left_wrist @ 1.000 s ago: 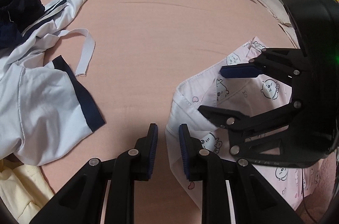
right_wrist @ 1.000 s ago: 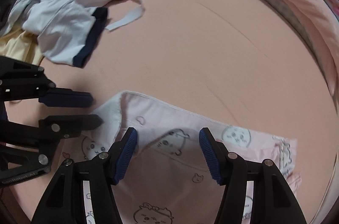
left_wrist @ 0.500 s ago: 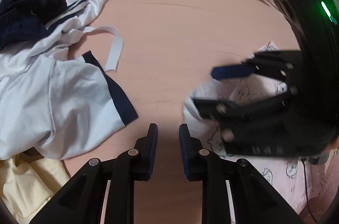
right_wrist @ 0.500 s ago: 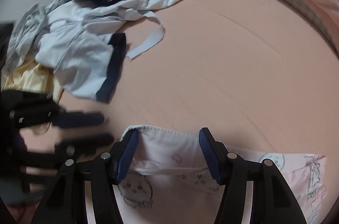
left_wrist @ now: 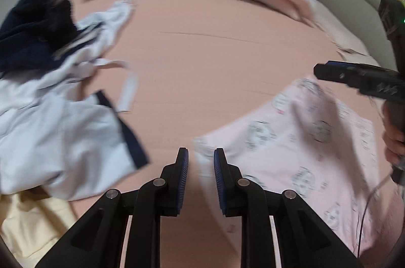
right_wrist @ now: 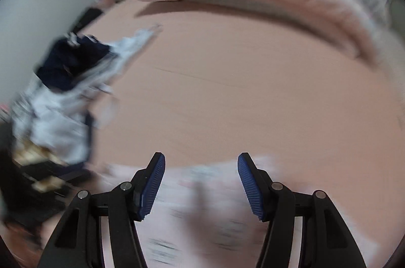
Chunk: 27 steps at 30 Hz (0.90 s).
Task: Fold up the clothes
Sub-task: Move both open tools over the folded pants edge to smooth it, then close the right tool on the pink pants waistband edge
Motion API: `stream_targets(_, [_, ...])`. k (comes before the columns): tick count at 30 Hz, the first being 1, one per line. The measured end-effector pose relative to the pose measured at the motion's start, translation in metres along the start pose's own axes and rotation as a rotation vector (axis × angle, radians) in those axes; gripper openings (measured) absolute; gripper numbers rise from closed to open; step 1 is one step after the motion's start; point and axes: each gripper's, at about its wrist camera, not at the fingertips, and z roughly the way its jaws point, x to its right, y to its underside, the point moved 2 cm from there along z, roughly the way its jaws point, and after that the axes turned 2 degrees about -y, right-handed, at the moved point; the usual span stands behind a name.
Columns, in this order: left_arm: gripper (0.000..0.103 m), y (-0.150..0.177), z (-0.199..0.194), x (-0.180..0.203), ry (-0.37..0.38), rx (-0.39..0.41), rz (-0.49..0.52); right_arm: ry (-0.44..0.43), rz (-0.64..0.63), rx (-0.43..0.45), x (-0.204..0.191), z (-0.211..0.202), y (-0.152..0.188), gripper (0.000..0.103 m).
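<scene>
A: Where is the garment they are folding?

B: The pale pink cotton garment printed with small cartoon faces (left_wrist: 298,138) lies flat on the salmon-pink bed sheet (left_wrist: 215,60), low and to the right in the left wrist view. Its near corner sits just ahead of the left hand-held gripper (left_wrist: 201,161).

A: Is anything gripped?

B: No. The left hand-held gripper's blue-padded jaws stand a narrow gap apart with only sheet and the cloth's edge showing between them. The right hand-held gripper (right_wrist: 201,171) has its jaws spread wide above the pink cloth, holding nothing.

A: So what could go wrong?

B: Both views are smeared by motion, so a grab made now could miss the hem. The left jaws are so nearly together that they may push the corner away rather than take it, which I judge would rumple the fold.

A: And the sheet?

B: It is close in colour to the garment and lies right under it. A low pinch could catch the sheet along with the cloth and drag both.

A: Anything beside it?

B: The crumpled white shirt with navy trim (left_wrist: 63,131) and its loose white strap (left_wrist: 127,90) lie to the left, apart from the pink piece. A wide leftward sweep could snag them. The two grippers also work near each other, so a knock seems possible.
</scene>
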Motion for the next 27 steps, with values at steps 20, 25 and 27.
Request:
stream_targets(20, [0.012, 0.0, 0.033, -0.01, -0.058, 0.008, -0.094, 0.275, -0.001, -0.024, 0.075, 0.032, 0.041, 0.045])
stream_targets(25, [0.012, -0.001, 0.029, -0.003, -0.039, 0.014, -0.055, 0.183, 0.011, 0.056, 0.076, 0.004, 0.035, 0.046])
stream_targets(27, [0.012, -0.002, 0.027, -0.006, -0.061, 0.009, -0.047, 0.139, -0.083, 0.025, 0.049, 0.013, 0.031, 0.046])
